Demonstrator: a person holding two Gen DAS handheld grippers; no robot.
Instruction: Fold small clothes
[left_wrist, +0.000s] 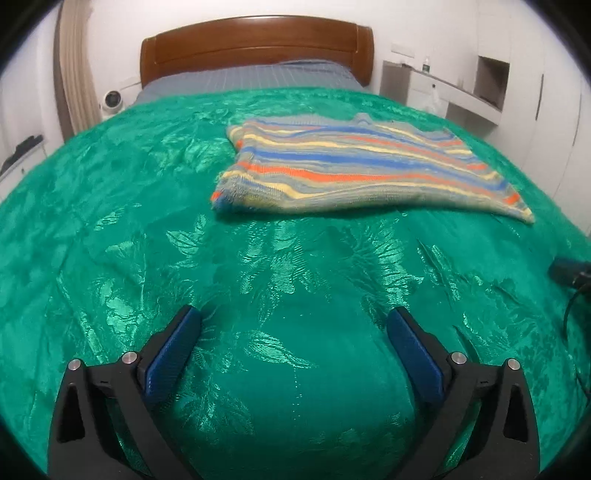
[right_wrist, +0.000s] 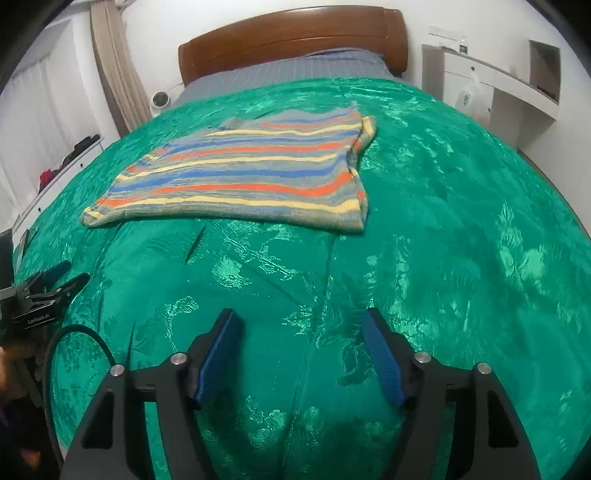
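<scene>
- A bed fills both views, covered by a shiny green bedspread (left_wrist: 184, 221) (right_wrist: 461, 221) with a leaf pattern, creased in places.
- At its far end are a blue-grey striped sheet (left_wrist: 251, 75) and a brown wooden headboard (left_wrist: 255, 40) (right_wrist: 291, 33) against a white wall.
- A beige curtain (left_wrist: 75, 66) hangs at the left; white built-in shelving (left_wrist: 465, 92) stands at the right.
- The striped knitted garment (left_wrist: 354, 162) (right_wrist: 251, 170) lies flat on the bedspread, mid-bed, well apart from both grippers.
- The left hand-held gripper (left_wrist: 293, 319) has its blue pads spread, gripping nothing.
- The right hand-held gripper (right_wrist: 301, 321) is likewise spread and empty above the bedspread.
- A black cable (right_wrist: 77, 332) loops at the right view's left edge.
</scene>
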